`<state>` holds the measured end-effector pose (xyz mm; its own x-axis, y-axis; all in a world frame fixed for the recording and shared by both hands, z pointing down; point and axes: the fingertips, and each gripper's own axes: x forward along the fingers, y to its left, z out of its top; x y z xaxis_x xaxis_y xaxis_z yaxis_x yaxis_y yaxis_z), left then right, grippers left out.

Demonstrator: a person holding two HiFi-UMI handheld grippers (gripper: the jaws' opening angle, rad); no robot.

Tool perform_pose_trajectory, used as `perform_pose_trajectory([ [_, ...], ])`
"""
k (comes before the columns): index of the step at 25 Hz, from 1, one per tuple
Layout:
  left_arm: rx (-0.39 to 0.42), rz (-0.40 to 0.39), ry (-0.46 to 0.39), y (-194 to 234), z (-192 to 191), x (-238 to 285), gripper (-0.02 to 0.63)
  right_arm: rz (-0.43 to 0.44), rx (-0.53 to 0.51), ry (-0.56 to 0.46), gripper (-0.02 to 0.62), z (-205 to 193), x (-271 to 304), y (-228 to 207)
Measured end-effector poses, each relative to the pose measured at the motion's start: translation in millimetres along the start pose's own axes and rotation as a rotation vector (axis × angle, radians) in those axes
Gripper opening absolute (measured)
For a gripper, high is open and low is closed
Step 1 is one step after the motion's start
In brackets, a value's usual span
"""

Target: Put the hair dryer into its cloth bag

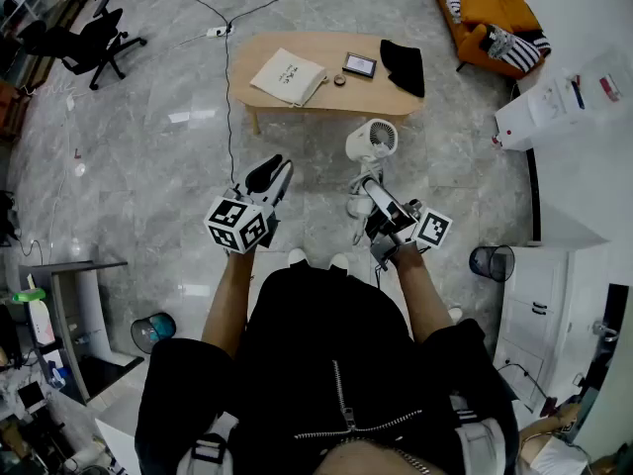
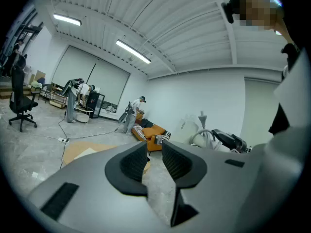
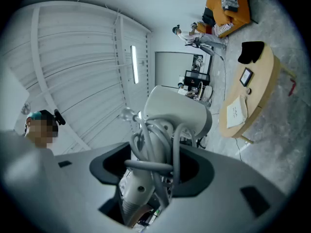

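Nearest: right tongs (image 1: 380, 204) spread wide, clamped on handle of hair dryer (image 1: 372, 140); dryer white, held in air well short of tabletop. Right gripper view alone shows grey cord (image 3: 146, 165) wound round handle between pads. Left tongs (image 1: 273, 172) alongside, part open; left gripper view shows only floor in gap, nothing gripped. Farther: wooden tabletop (image 1: 368, 93), cream cloth bag (image 1: 288, 75) lying flat on it, black cloth (image 1: 403, 65) at other end. Orange sofa (image 1: 497, 6) beyond.

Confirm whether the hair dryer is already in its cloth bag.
No, the right claw holds the hair dryer, and the cloth bag lies apart on the table.
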<state>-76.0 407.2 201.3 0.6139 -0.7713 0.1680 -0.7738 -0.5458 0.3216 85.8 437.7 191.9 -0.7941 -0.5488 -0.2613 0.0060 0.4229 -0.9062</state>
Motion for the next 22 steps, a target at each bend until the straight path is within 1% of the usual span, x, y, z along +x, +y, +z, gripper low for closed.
perform_pose_trajectory([
  [4, -0.002, 0.007, 0.002, -4.0, -2.2, -4.8, 0.103, -0.001, -0.021, 0.017, 0.256, -1.9, -1.9, 2.0],
  [9, -0.004, 0.004, 0.002, -8.7, -6.0, -10.3, 0.103, -0.019, -0.073, 0.053, 0.256, -11.8, -4.6, 8.2],
  [13, -0.013, 0.002, 0.007, -11.2, -10.2, -12.2, 0.103, -0.019, -0.087, 0.053, 0.259, -12.8, -6.9, 11.3],
  [18, -0.019, 0.013, 0.008, -7.7, -11.1, -17.8, 0.103, -0.039, -0.117, 0.067, 0.262, -16.4, -11.0, 10.3],
  [22, -0.018, 0.032, -0.01, 3.0, -3.9, -23.8, 0.103, -0.021, -0.112, 0.075, 0.261, -20.9, -7.4, 12.7],
])
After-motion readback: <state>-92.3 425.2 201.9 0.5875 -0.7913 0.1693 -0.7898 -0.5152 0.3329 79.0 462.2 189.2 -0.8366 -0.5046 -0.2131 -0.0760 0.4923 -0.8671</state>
